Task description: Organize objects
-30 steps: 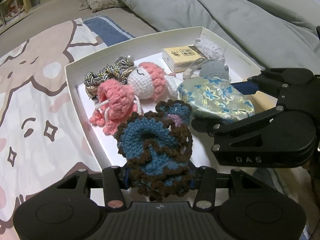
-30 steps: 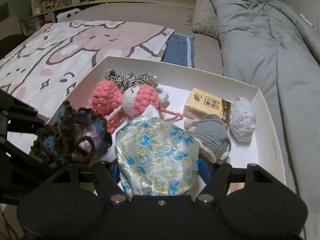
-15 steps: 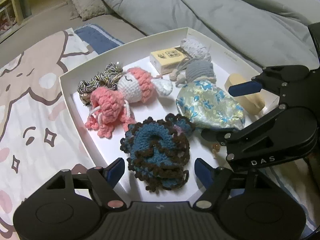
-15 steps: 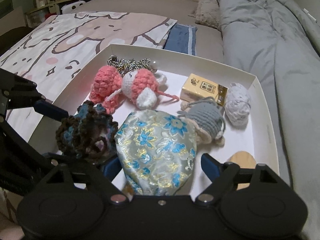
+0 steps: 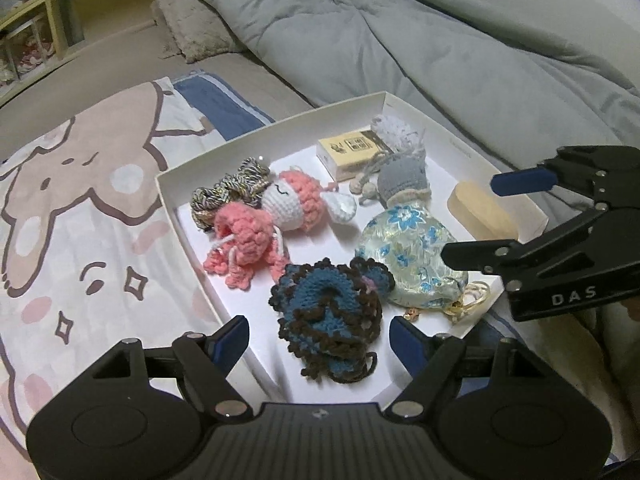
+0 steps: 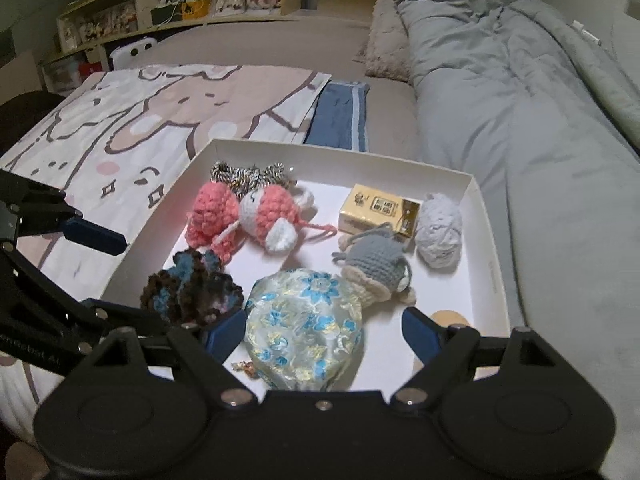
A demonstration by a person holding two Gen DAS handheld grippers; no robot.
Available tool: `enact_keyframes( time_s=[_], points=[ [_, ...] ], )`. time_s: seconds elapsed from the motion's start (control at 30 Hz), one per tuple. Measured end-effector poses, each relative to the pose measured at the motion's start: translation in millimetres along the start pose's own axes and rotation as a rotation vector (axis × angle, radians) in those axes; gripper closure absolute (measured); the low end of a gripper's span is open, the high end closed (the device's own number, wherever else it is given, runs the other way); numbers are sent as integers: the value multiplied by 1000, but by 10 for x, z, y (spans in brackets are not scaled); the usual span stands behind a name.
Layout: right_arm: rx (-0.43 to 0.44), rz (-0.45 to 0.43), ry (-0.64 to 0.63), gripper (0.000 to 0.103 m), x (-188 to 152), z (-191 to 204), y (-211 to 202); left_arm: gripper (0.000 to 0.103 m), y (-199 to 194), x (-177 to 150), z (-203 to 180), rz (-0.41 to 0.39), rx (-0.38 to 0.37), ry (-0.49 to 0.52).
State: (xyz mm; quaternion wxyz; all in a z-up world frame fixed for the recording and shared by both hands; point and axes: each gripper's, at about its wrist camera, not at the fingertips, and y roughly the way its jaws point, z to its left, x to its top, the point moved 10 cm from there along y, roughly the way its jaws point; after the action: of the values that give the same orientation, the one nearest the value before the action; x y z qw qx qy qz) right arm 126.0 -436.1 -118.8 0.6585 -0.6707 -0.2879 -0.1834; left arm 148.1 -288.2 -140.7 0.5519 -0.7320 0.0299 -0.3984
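A white shallow box (image 5: pixel 172 204) (image 6: pixel 486 240) lies on a bed and holds several soft items. A blue-and-brown crochet piece (image 5: pixel 330 320) (image 6: pixel 192 290) lies at its near edge, just ahead of my open, empty left gripper (image 5: pixel 320 340). A floral satin pouch (image 5: pixel 412 256) (image 6: pixel 306 330) lies beside it, between the fingers of my open right gripper (image 6: pixel 322 334), which does not press on it. Further in are pink crochet toys (image 5: pixel 264 232) (image 6: pixel 244 216), a grey crochet toy (image 6: pixel 376 264), a yellow carton (image 6: pixel 376 210) and a wooden piece (image 5: pixel 480 212).
A patterned rope bundle (image 5: pixel 228 192) and a white yarn ball (image 6: pixel 438 232) lie at the box's far side. A cartoon-print blanket (image 5: pixel 72 200) lies left, a grey duvet (image 6: pixel 520 120) right. Shelves (image 6: pixel 180 4) stand behind the bed.
Both grippers have opened, letting go of the crochet piece and the floral pouch, which now lie in the box. Both grippers have drawn back and up.
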Motion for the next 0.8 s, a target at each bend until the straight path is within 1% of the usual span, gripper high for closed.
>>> enact_keyframes(
  time_s=[0.2, 0.27, 0.33, 0.4, 0.43, 0.47, 0.57, 0.63, 0.73, 0.8],
  points=[
    [-3, -21, 24, 17, 40, 52, -208, 24, -191, 11, 35, -22, 9, -22],
    [-3, -28, 38, 16, 60, 76, -282, 14, -281, 23, 61, -39, 14, -35],
    [-11, -43, 56, 13, 85, 95, -378, 8, -381, 45, 86, -58, 19, -48],
    [-17, -53, 85, 10, 106, 108, -470, 7, -494, 64, 116, -77, 27, -57],
    [-18, -55, 106, 8, 112, 110, -509, 4, -547, 73, 129, -87, 32, -61],
    [-18, -58, 128, 8, 117, 113, -552, 2, -596, 78, 140, -96, 36, -63],
    [-37, -77, 164, 5, 129, 136, -692, 0, -767, 92, 175, -129, 60, -68],
    [-63, -89, 179, 2, 133, 154, -783, 0, -888, 91, 198, -155, 78, -74],
    [-92, -113, 206, 0, 126, 181, -913, 0, -1049, 64, 225, -182, 85, -86],
    [-103, -132, 226, 0, 109, 213, -1004, 0, -1155, 31, 251, -202, 101, -97]
  ],
)
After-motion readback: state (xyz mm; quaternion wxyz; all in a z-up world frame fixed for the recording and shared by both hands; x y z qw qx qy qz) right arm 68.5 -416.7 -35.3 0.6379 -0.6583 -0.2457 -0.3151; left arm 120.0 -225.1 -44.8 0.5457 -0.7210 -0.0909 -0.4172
